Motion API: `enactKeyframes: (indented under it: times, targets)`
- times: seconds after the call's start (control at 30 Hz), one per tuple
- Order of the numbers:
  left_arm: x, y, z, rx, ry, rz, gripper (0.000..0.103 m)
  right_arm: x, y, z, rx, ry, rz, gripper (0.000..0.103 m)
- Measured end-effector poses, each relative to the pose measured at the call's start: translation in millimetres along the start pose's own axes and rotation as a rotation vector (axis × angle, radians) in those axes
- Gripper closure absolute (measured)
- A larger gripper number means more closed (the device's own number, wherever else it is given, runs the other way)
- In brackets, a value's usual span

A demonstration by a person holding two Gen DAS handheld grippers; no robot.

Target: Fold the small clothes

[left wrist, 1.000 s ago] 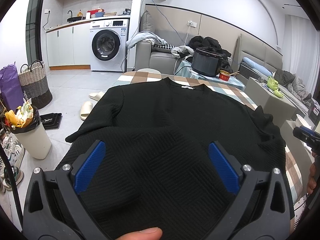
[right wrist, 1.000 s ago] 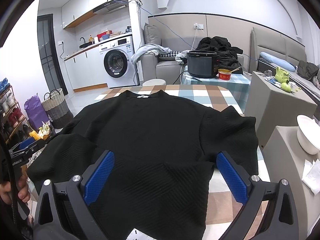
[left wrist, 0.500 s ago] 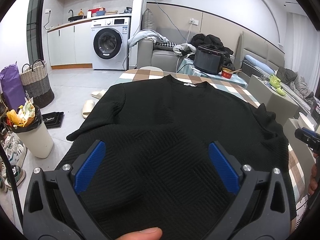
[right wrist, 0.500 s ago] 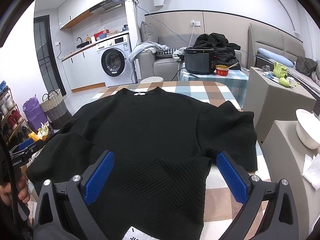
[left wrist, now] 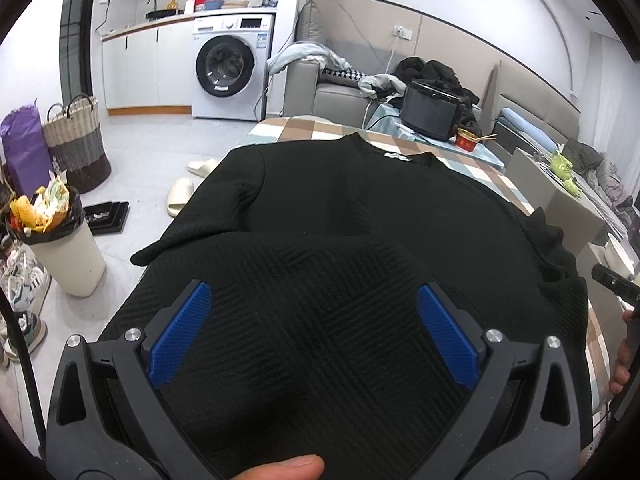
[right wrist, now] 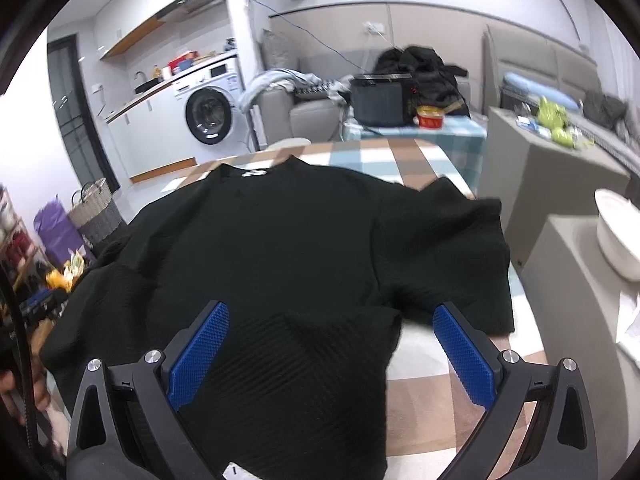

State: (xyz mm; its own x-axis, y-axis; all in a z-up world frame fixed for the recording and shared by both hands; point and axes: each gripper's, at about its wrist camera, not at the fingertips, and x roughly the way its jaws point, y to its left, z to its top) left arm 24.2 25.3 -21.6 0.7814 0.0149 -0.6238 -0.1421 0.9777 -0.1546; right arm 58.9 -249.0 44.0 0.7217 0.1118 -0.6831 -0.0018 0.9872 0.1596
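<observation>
A black textured short-sleeved top (left wrist: 360, 216) lies face up on a checked tablecloth (left wrist: 288, 132), collar at the far end. It also shows in the right wrist view (right wrist: 288, 248). My left gripper (left wrist: 314, 334) is open over the top's near left hem, with raised cloth between its blue pads (left wrist: 180, 332). My right gripper (right wrist: 330, 352) is open over the near right hem corner, cloth between its pads (right wrist: 200, 348). The right sleeve (right wrist: 448, 248) lies spread out on the table.
A white waste bin (left wrist: 60, 248) full of rubbish stands left of the table, with a woven basket (left wrist: 76, 144), slippers (left wrist: 180, 196) and shoes on the floor. Grey blocks (right wrist: 580, 320) with a white bowl (right wrist: 618, 232) stand close on the right. A black cooker pot (right wrist: 380, 96) sits behind the table.
Both grippers have stayed open. The right wrist view has shifted and blurred as that gripper moved over the hem corner. The left gripper has held almost still over the bunched hem.
</observation>
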Motion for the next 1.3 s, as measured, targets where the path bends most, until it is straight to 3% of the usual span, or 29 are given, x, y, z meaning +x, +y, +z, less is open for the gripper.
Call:
enactKeyframes:
  times: [0.27,0.47,0.73,0.93,1.0,1.07,1.3]
  targets:
    - [27.4,9.1,18.8,-0.026,0.031,0.008,0.001,18.3,-57.8,5.0,0.170,0.067,-0.064,0.000]
    - [49.8,10.6,42.0,-0.031,0.047,0.012,0.001,23.4,-100.0,-1.6,0.301,0.104,-0.125,0.007]
    - [77.7,2.3,60.7,-0.021,0.083,0.011,0.001,40.1,-137.6,-5.2,0.433,0.159,-0.154,0.030]
    - [89.7,-1.4,70.1,-0.009,0.084,0.031,0.001,58.5,-139.7,-0.8,0.411,0.185,-0.241,0.063]
    - [92.0,-1.4,72.2,-0.012,0.083,0.032,0.001,64.3,-136.5,3.7,0.367,0.194,-0.287,0.084]
    - [94.7,-2.0,75.1,-0.016,0.082,0.035,0.001,68.6,-132.8,6.5,0.329,0.198,-0.290,0.092]
    - [95.0,1.5,77.0,-0.017,0.073,0.038,0.001,68.7,-141.8,32.7,0.280,0.158,-0.353,0.095]
